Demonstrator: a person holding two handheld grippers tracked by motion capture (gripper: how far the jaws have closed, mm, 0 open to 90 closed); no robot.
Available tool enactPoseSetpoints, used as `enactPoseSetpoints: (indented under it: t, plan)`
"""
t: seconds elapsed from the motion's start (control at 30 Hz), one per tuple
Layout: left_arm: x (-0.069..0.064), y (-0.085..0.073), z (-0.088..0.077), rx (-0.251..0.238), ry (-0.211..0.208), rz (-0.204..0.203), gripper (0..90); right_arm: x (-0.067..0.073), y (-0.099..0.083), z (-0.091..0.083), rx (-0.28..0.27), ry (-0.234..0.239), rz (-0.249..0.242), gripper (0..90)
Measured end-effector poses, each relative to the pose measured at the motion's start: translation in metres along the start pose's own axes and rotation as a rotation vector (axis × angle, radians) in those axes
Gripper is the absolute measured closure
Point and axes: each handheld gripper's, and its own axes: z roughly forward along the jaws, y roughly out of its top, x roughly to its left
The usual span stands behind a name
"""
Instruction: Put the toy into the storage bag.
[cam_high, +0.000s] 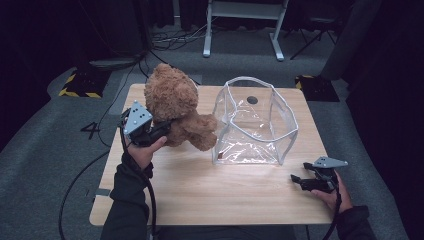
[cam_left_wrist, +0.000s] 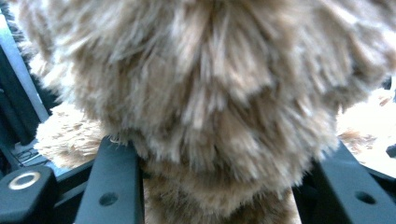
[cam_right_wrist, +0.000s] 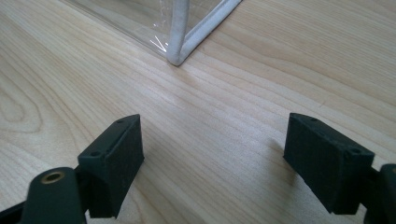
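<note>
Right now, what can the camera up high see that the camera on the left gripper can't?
High view alone: the whole teddy bear, the clear bag, the wooden table, and the right gripper open near the bag. Left gripper view alone: close-up fur bulging between its two black jaws. Both: the left gripper shut on the teddy bear.

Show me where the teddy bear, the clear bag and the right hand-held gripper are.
teddy bear (cam_high: 172, 95): high view, on the furry head.
clear bag (cam_high: 293, 131): high view, on the white-trimmed right rim.
right hand-held gripper (cam_right_wrist: 212, 161): right gripper view, midway between its open jaws.
</note>
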Motion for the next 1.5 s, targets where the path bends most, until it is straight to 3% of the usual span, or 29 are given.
enactPoseSetpoints:
  t: [0.8,1.5]
  plan:
    - [0.002,0.051,-0.002,-0.065,0.010,0.044,52.0,0.000,0.000,0.000,0.000,0.000,0.000,19.5]
    - [-0.003,0.085,0.008,-0.122,-0.022,0.061,51.9,0.000,0.000,0.000,0.000,-0.001,-0.001,19.5]
